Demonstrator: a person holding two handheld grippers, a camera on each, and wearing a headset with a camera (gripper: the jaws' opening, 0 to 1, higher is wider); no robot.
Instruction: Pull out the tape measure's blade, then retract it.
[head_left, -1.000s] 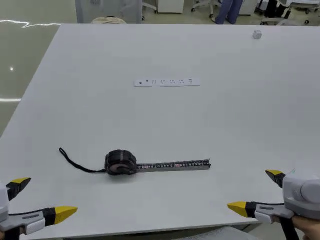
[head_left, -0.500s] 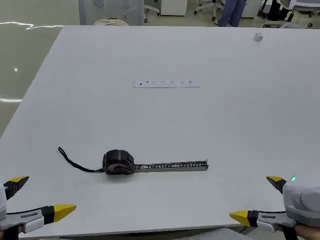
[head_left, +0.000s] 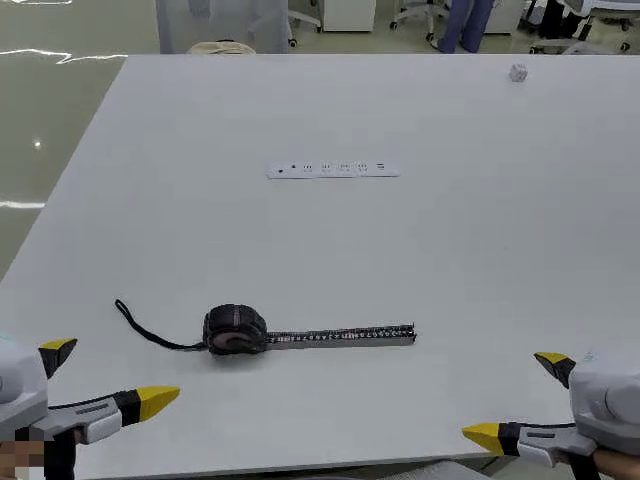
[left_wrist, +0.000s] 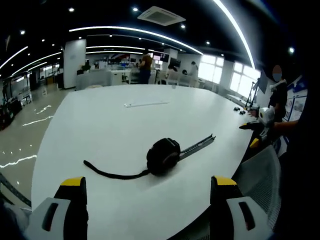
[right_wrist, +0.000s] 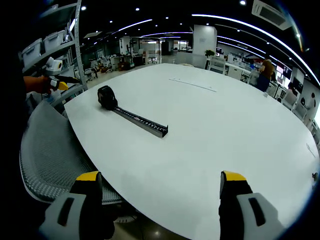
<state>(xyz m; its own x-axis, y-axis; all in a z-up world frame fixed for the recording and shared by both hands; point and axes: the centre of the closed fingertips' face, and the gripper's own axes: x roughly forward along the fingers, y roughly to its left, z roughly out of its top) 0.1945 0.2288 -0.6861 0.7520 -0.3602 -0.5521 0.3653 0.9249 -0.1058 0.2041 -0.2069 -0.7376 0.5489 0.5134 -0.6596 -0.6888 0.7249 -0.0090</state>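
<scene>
1. Large white table (head_left: 450, 250) with a rounded edge. A white power strip (head_left: 333, 169) lies mid-table.
2. Floor (head_left: 50, 110) is glossy, pale grey-green, and streaked with light reflections.
3. Office chairs (head_left: 415, 12) stand beyond the far edge. A grey mesh chair (right_wrist: 45, 150) sits at the near edge.
4. Dark ceiling with curved light strips (left_wrist: 150, 31), spot lamps and a vent (left_wrist: 161, 15).
5. Bright windows (left_wrist: 220, 70) on one side. White pillar (left_wrist: 74, 62).
6. Shelving (right_wrist: 37, 50) holds bins.

Left hand-held gripper (left_wrist: 148, 182) spread; tape measure (left_wrist: 163, 155) ahead, blade (left_wrist: 197, 146) seemingly out.
</scene>
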